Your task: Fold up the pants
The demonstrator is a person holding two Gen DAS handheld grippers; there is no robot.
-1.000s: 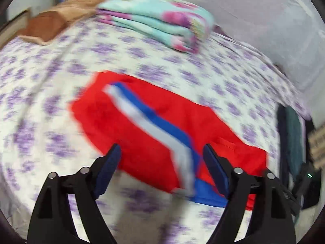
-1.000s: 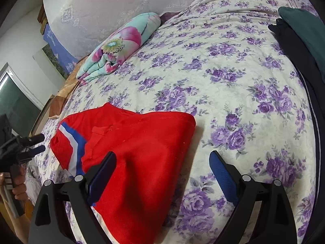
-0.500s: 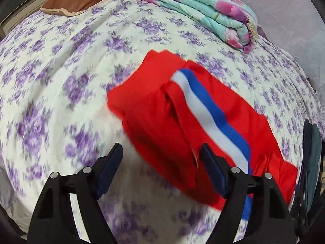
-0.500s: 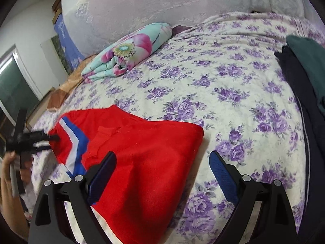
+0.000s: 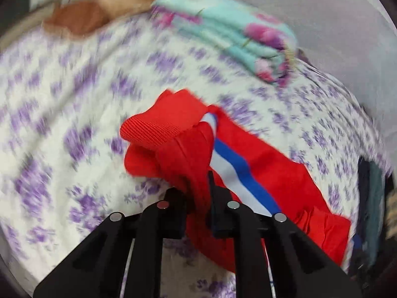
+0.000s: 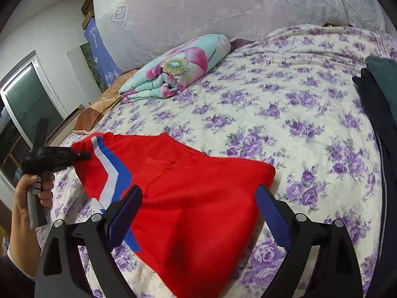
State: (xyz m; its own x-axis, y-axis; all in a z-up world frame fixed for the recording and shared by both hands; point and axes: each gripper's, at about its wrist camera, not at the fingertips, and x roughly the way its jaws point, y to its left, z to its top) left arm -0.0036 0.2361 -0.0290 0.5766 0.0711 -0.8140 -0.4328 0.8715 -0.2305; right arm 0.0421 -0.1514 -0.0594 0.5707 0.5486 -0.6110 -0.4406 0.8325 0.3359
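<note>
Bed (image 6: 285,104) fills both views, covered in a white sheet printed with purple flowers; a pale quilted headboard (image 6: 223,7) stands along its far edge.

Your red pants (image 6: 198,198) lie on the sheet toward the near edge, partly folded, with a white and blue stripe (image 6: 111,171) running along one side. The ribbed cuff end (image 5: 161,126) is lifted off the sheet at the left end of the garment; the rest lies flat, spreading toward the near right.

Folded floral blanket (image 6: 178,67), turquoise with pink blooms, sits near the far edge by the headboard, well apart from the pants. A brown cushion (image 6: 99,109) lies at the far left corner. Dark clothes (image 6: 379,114), black and teal, are piled along the right edge.

Your left gripper (image 5: 198,203) has just been closing, and its jaws are now clamped on a bunch of red fabric just behind the cuff, with cloth squeezed between the pads. In the right wrist view the same tool (image 6: 82,155) bites the left end of the pants, your hand (image 6: 32,193) wrapped round its handle. The left wrist view is blurred by motion.

Your right gripper (image 6: 198,213) has its jaws spread wide above the broad red panel near the near edge. Whether a fingertip (image 6: 129,206) touches the cloth, you cannot tell from here.
</note>
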